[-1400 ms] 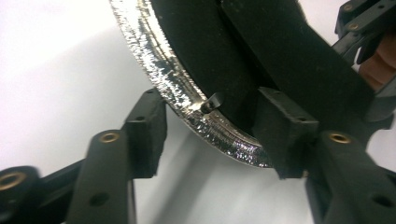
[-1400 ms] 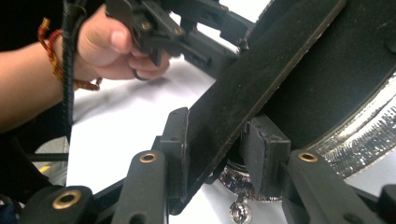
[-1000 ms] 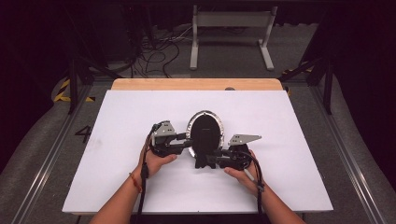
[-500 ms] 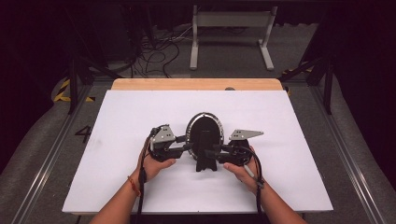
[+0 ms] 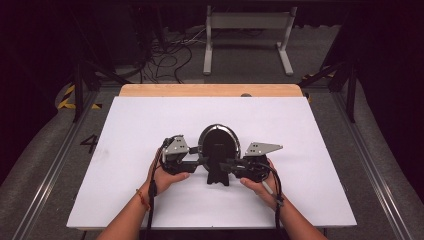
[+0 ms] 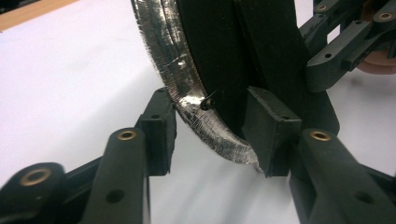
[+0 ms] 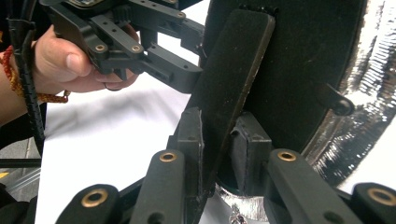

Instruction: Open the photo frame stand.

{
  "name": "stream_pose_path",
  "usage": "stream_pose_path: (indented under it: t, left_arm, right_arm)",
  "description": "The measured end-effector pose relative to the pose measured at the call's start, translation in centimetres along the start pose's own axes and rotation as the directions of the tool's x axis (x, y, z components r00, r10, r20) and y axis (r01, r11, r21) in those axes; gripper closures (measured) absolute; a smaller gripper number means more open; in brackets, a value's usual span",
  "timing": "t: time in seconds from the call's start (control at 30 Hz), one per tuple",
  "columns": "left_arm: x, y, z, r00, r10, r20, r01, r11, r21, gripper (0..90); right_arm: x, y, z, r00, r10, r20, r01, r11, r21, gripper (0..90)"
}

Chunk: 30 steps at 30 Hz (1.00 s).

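**A:** What is the big worry here?

**B:** The oval picture frame [image 5: 218, 142] tipping over on the white table [image 5: 125, 150]. It stands upright near the middle of the table, between the two hands, its back toward the person. The left gripper [image 6: 212, 133] has just been opening. Its jaws stand apart with the frame's edge between them, one pad by the black back and the other clear of the rim. So I judge that nothing on that side steadies the frame.

**A:** And the other side?

**B:** The right gripper [image 7: 217, 140] has just been closing and is clamped on the fold-out strut [image 7: 233, 84]. A pull there could swing the whole frame forward, or strain the strut at its hinge.

**A:** How does the frame look?

**B:** Its back is matt black and felt-like, with a crinkled, glittery silver rim [image 6: 187, 98]. The flat strut angles off the back. A small black turn-clip [image 7: 334, 100] sits near the rim.
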State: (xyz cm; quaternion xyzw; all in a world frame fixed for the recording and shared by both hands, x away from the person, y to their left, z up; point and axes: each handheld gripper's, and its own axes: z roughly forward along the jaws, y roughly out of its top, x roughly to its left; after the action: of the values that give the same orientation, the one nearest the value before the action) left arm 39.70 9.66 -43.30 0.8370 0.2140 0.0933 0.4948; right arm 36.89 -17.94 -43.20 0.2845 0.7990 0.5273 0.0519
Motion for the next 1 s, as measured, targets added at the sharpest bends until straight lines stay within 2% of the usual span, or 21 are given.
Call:
stream_pose_path:
  t: [0.1,0.2,0.27,0.3,0.4,0.47,0.57,0.6,0.63,0.7,0.97,1.0]
  left_arm:
    - [0.1,0.0,0.4,1.0,0.009,-0.001,-0.009,0.9999,0.01,49.0]
    - [0.8,-0.2,0.6,0.9993,-0.008,0.036,0.008,1.0,0.005,42.8]
    - [0.5,-0.1,0.6,0.9987,0.017,0.049,-0.017,0.9998,0.001,50.9]
    - [0.3,0.1,0.6,0.9988,0.034,0.035,-0.034,0.9994,0.009,53.0]
    - [0.1,0.3,0.7,0.9988,0.043,0.023,-0.043,0.999,0.012,53.5]
    - [-0.2,0.6,0.9,0.999,0.044,-0.006,-0.044,0.9989,0.013,54.0]
    - [-0.4,0.9,0.8,0.9974,0.051,-0.05,-0.052,0.9985,-0.017,59.4]
    - [-0.4,0.9,0.8,0.9974,0.051,-0.05,-0.052,0.9985,-0.017,61.8]
    - [-0.6,1.1,0.7,0.9943,0.065,-0.085,-0.068,0.9971,-0.035,64.0]
    - [-0.7,1.2,0.8,0.9909,0.079,-0.109,-0.083,0.9961,-0.031,64.3]
    - [-0.9,1.0,0.8,0.9896,0.087,-0.115,-0.09,0.9955,-0.028,62.8]
    - [-0.9,0.9,0.9,0.9885,0.09,-0.122,-0.093,0.9955,-0.02,59.5]
  right_arm:
    - [0.2,0.1,0.0,0.9997,-0.024,0.0,0.024,1.0,0.002,75.7]
    - [0.3,0.0,0.0,0.9995,-0.031,-0.001,0.031,1.0,0.001,75.9]
    - [0.2,0.0,-0.1,0.9996,-0.027,-0.004,0.027,1.0,0.001,75.7]
    - [0.2,0.0,-0.1,0.9997,-0.024,-0.006,0.024,1.0,0.0,75.6]
    - [-0.1,-0.1,-0.2,0.9998,-0.02,-0.005,0.02,1.0,-0.001,75.6]
    - [-0.3,-0.2,-0.3,0.9999,-0.013,0.006,0.013,1.0,-0.002,75.6]
    - [-0.4,0.0,-0.4,0.9988,-0.026,0.042,0.026,1.0,0.007,75.8]
    - [-0.4,0.0,-0.4,0.9988,-0.026,0.042,0.026,1.0,0.007,75.8]
    - [-0.5,0.3,-0.4,0.997,-0.033,0.07,0.032,0.999,0.018,75.5]
    - [-0.6,0.4,-0.3,0.9963,-0.038,0.077,0.036,0.999,0.023,75.3]
    - [-0.6,0.3,-0.2,0.9948,-0.039,0.095,0.037,0.999,0.02,75.4]
    - [-0.6,0.3,-0.2,0.9948,-0.033,0.096,0.032,0.999,0.014,75.2]
